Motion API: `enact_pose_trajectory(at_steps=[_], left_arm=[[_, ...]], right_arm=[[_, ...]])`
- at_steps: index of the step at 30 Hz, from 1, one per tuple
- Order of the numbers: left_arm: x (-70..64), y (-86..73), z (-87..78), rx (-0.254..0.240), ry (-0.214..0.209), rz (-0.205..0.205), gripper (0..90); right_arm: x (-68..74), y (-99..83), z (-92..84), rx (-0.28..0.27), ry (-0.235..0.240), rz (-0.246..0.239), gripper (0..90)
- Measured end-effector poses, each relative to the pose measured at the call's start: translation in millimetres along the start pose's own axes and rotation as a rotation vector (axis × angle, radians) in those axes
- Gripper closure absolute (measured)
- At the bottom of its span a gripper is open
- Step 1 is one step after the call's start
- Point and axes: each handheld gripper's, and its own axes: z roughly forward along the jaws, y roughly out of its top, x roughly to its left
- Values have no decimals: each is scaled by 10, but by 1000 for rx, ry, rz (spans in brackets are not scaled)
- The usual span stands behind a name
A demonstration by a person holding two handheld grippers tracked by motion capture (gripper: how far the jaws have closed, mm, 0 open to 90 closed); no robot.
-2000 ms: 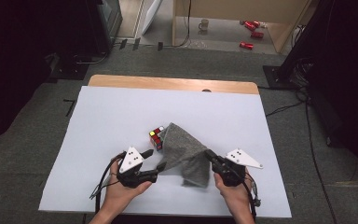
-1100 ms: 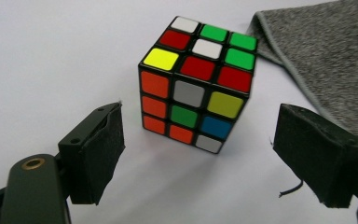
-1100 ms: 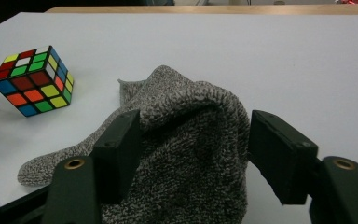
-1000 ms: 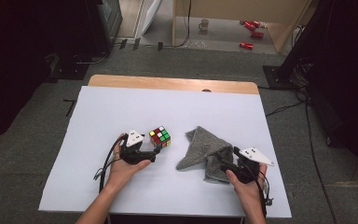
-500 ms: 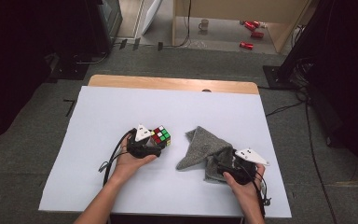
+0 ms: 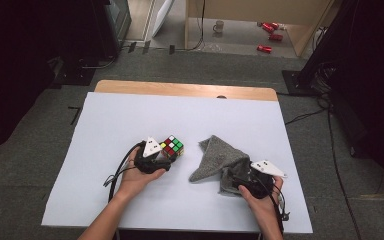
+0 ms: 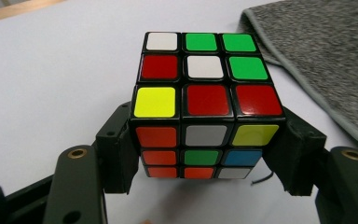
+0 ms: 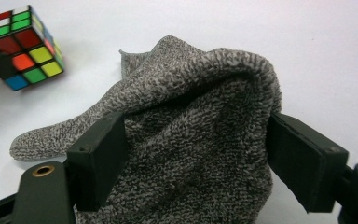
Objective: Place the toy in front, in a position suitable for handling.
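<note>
A scrambled Rubik's cube (image 6: 172, 147) stands on the white table sheet (image 6: 130, 115), left of centre. My left gripper (image 6: 168, 159) reaches it from the near side. Its jaws have just been closing, and in the left gripper view both pads press the sides of the cube (image 7: 205, 102). A grey knitted cloth (image 6: 217, 157) lies bunched to the right of the cube. My right gripper (image 6: 236, 179) holds the cloth's near end. Its jaws have just eased open a little, but the cloth (image 8: 191, 93) still fills the gap between the pads, touching both.
A bare wooden strip (image 6: 180, 89) shows at the table's far edge. Grey floor surrounds the table, with cables on the right (image 6: 305, 117). A mug (image 6: 219, 26) and red cans (image 6: 270, 37) lie on the floor far behind. White sheet spreads behind the cube and cloth.
The right gripper pulled the cloth off the cube and to the right. The left gripper then moved up to the uncovered cube and its jaws came in against it.
</note>
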Motion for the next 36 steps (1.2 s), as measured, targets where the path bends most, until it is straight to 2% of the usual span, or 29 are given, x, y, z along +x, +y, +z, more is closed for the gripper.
enact_pose_trajectory(at_steps=[12,16,20,26,29,30,31,32,36], left_arm=[[-238,-210,-274,0,-95,55,348],[-302,-215,-294,3,-109,72,348],[-333,-247,-285,29,-110,88,348],[-309,-280,-305,20,-125,70,347],[-282,-280,-320,23,-129,23,338],[-270,-281,-327,26,-126,6,237],[-256,-284,-336,31,-121,-6,237],[-240,-286,-348,34,-115,-14,150],[-173,-305,-445,27,-104,-28,84]], right_arm=[[41,-9,27,8,-3,-6,208],[45,-14,39,11,-7,-10,206],[42,-24,39,12,-8,-8,205],[40,-34,48,17,-10,-7,199],[41,-33,57,17,-12,-10,183],[45,-33,60,19,-13,-6,163],[45,-33,60,19,-13,-6,163],[43,-34,62,20,-15,-8,152],[44,-37,63,23,-17,-4,143]])
